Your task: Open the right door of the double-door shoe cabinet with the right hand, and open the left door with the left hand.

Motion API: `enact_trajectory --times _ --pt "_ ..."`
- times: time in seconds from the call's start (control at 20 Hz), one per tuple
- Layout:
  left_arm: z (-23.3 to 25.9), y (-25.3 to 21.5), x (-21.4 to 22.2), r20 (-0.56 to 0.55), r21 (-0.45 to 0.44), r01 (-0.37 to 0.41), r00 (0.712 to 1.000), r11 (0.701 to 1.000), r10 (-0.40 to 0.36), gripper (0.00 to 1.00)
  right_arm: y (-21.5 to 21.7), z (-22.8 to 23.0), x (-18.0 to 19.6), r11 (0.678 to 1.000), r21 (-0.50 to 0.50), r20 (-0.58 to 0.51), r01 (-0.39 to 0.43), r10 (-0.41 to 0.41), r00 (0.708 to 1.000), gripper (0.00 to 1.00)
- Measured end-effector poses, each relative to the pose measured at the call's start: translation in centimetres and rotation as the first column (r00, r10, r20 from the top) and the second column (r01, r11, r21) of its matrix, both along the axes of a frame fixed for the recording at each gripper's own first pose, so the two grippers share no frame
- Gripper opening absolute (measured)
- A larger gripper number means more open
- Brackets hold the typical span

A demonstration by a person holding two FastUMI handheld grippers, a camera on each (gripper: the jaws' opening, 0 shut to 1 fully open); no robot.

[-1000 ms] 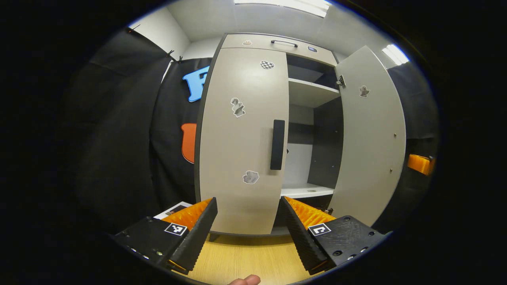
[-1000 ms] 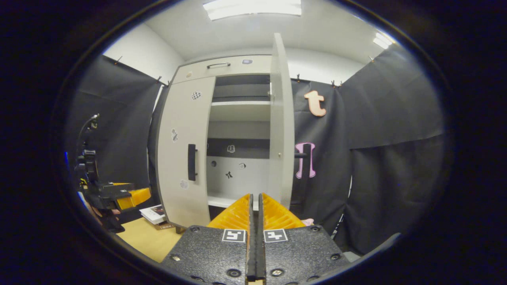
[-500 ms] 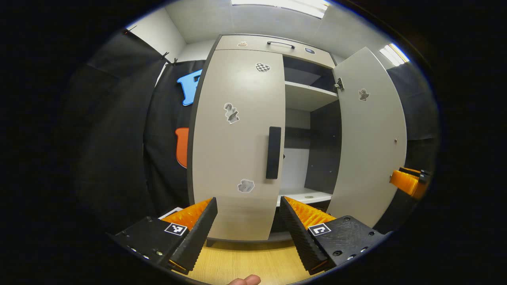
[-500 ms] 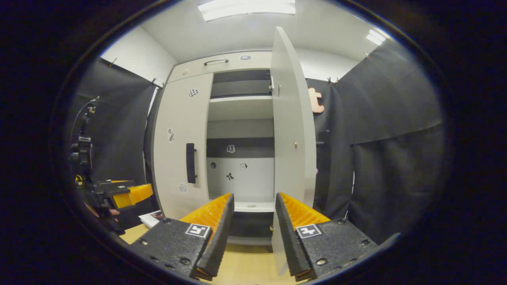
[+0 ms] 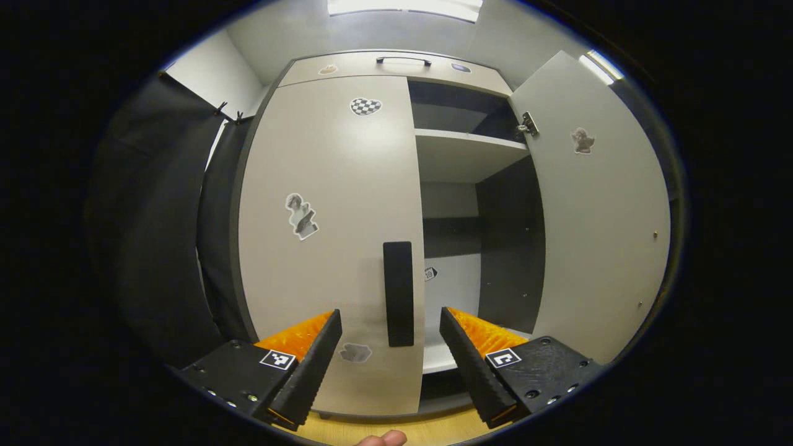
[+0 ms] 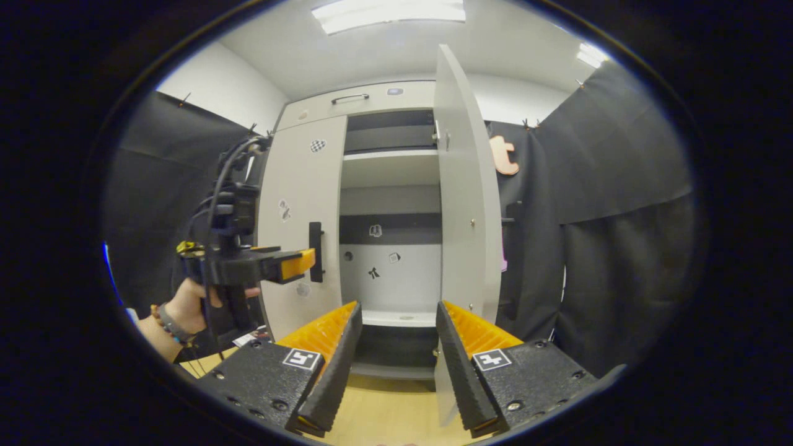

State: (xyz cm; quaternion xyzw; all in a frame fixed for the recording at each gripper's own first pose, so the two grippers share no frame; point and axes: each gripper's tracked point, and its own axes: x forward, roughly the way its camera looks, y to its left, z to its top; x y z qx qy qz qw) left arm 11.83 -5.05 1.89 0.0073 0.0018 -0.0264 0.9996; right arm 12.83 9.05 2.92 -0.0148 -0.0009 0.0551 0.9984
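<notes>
**Left gripper closes in on the last shut door**

Since a second ago the left gripper (image 5: 390, 347) has come much nearer the cabinet: the left door (image 5: 322, 235) now looms large in the left gripper view and its dark vertical handle (image 5: 398, 293) stands between the two spread fingers, where before it sat well above them. The right gripper (image 6: 393, 347), shut a second ago, has parted its fingers and drawn back, holding nothing.

Going left to right in the right gripper view: a hand (image 6: 189, 306) carries the left gripper (image 6: 296, 264) with its tips just beside the handle (image 6: 316, 252), though contact cannot be judged. The left door is still flush against the cabinet frame. Next comes the open interior with a shelf (image 6: 390, 167), then the right door (image 6: 468, 210), swung well out.

To do this step well, the fingers, now wide and empty, should probably straddle the handle near its middle, close squarely on both sides, then pull along the door's arc, not straight back, so the grip does not slip off.
</notes>
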Motion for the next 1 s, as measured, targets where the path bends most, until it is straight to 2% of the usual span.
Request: enact_trajectory --times 0.3,0.4,0.45,0.5,0.6,1.0 --pt "-2.0 0.0 5.8 -0.074 -0.005 -0.036 0.997 0.999 0.036 0.96 -0.2 -0.1 -0.1 1.000 0.004 -0.008 -0.003 0.003 1.000 0.75" --pt "-3.1 -0.4 6.4 -0.112 -0.017 -0.034 0.993 0.999 0.031 0.96 -0.3 0.0 0.0 1.000 0.007 -0.005 0.003 -0.003 1.000 0.75" --pt "-2.6 -0.4 5.5 -0.103 -0.001 -0.044 0.994 0.999 0.044 0.95 -0.4 -0.1 0.0 1.000 0.010 -0.005 0.005 -0.004 1.000 0.75" --pt "-2.7 -0.3 6.9 -0.093 0.004 -0.048 0.994 0.999 0.048 0.97 -0.4 -0.1 0.1 1.000 0.013 -0.009 0.007 -0.007 1.000 0.75" --pt "-3.0 -0.1 6.7 -0.091 0.016 -0.068 0.993 0.998 0.070 0.97 -0.4 -0.2 0.1 1.000 0.024 -0.013 0.009 -0.009 1.000 0.75" --pt "-3.1 -0.2 6.7 -0.104 -0.001 -0.063 0.993 0.998 0.062 0.94 0.3 -0.4 0.1 0.999 0.037 -0.018 -0.024 0.025 1.000 0.75"
